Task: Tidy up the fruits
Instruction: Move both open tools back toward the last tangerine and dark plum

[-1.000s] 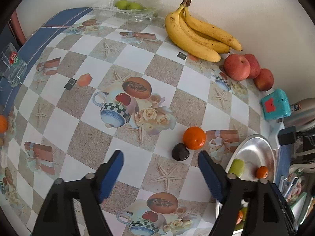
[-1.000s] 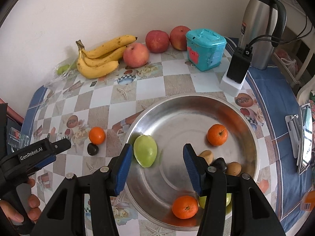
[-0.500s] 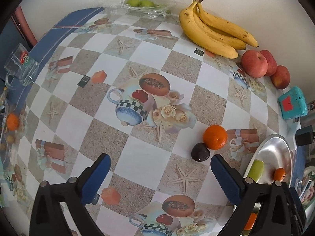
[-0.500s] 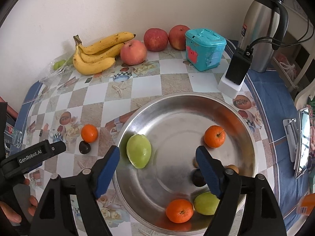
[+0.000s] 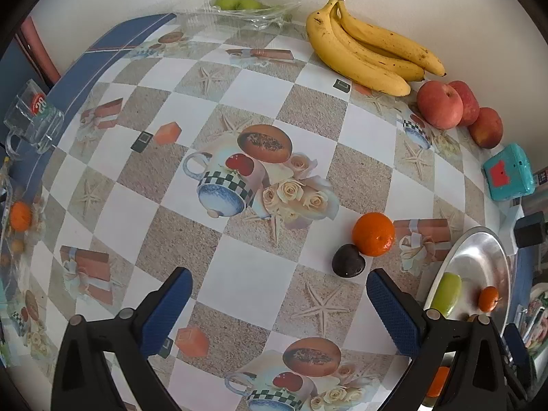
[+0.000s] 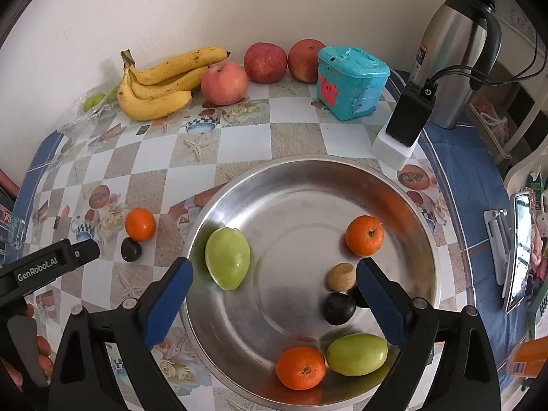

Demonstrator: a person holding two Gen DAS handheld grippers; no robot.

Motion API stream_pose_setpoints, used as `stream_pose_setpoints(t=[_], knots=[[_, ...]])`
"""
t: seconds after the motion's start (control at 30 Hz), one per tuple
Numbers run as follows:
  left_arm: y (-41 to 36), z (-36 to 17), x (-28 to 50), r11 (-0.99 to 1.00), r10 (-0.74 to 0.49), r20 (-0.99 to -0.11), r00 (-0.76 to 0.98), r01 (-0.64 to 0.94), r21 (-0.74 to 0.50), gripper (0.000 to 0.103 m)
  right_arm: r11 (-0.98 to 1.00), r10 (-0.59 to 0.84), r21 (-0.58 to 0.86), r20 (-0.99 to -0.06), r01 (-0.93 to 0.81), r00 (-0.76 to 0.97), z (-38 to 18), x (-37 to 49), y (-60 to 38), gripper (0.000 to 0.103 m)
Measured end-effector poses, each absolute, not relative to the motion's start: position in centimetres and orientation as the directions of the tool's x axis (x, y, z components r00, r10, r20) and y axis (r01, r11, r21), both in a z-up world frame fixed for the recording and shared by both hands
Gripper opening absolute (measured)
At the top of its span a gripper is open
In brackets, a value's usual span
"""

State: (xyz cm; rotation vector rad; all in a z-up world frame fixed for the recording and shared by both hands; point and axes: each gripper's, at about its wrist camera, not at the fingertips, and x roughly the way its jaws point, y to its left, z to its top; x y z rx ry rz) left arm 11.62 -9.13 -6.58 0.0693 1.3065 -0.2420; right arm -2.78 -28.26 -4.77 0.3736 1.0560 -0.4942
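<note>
Fruits are lying partly in the steel bowl [image 6: 394, 185] and partly out on the table [image 5: 239, 260]; inside the bowl two green fruits [image 6: 227, 258], two oranges [image 6: 364, 235], a brown fruit [image 6: 340, 276] and a dark plum [image 6: 339, 308] are sitting loose; compared with a second ago, the second green fruit [image 6: 357, 354] is now showing fully beside the near orange [image 6: 300, 368], where it was mostly hidden behind the blue pad. On the table an orange [image 5: 373, 234] is touching a dark plum [image 5: 348, 260], just beside the bowl's rim [image 5: 441, 267]; bananas [image 5: 363, 54] and red apples [image 5: 440, 104] are lying along the wall. The right tongs [image 6: 274, 294] are hovering over the bowl, and their jaws have just been opening, now standing wide with nothing clamped between them. The left tongs [image 5: 279, 299] are also standing wide apart over bare tablecloth, wider than a second ago, gripping nothing; the plum is lying just beyond the right-hand pad.
</note>
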Motion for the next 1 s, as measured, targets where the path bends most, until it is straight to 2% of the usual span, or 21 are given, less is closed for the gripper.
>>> stream_pose_setpoints(t=[0.7,1.0], knots=[[-8.9,-8.0,12.1,0.970,-0.115,-0.967,0.226,0.233,-0.061,0.103,0.854,-0.159,0.076,-0.904,0.515,0.397,-5.3,-1.9,-27.3,0.096],[-7.5,-8.4,13.0,0.980,-0.104,-0.970,0.219,0.188,-0.063,0.103,0.868,-0.139,0.096,-0.895,0.487,0.424,-5.1,-0.9,-25.9,0.096]])
